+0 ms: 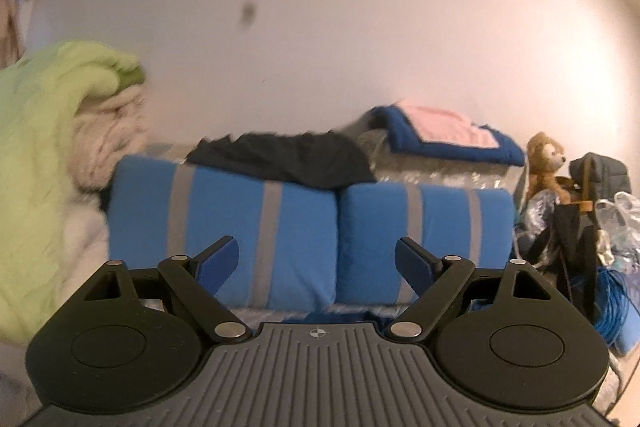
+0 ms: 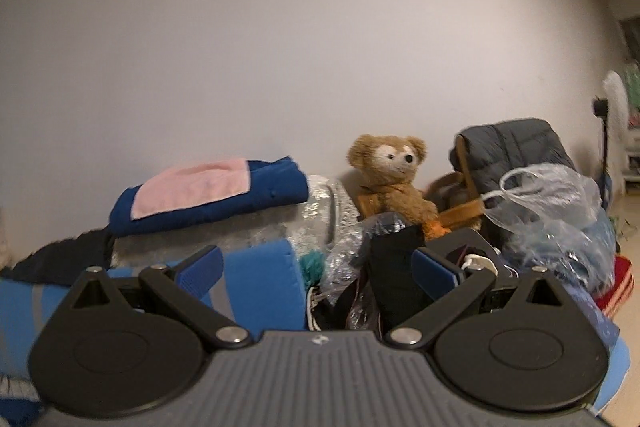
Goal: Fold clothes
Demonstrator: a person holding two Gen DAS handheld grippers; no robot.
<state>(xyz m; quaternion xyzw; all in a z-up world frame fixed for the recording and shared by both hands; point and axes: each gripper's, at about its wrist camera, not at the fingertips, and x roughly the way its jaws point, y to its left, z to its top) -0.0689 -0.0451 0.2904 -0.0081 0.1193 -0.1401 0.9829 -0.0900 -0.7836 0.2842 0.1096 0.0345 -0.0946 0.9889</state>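
Note:
A black garment (image 1: 288,159) lies crumpled on top of two blue pillows with grey stripes (image 1: 248,227), against the wall. Its edge also shows at the left of the right wrist view (image 2: 60,259). A folded blue and pink cloth (image 1: 448,135) lies on a silvery bundle to the right; it also shows in the right wrist view (image 2: 208,195). My left gripper (image 1: 318,259) is open and empty, in front of the pillows. My right gripper (image 2: 316,267) is open and empty, facing the clutter beside the pillow end (image 2: 264,279).
A green blanket (image 1: 44,147) over cream bedding fills the left. A teddy bear (image 2: 396,179), a grey padded bag (image 2: 516,151), a clear plastic bag (image 2: 552,211) and black items crowd the right. Blue cable coils (image 1: 612,303) lie low at the right.

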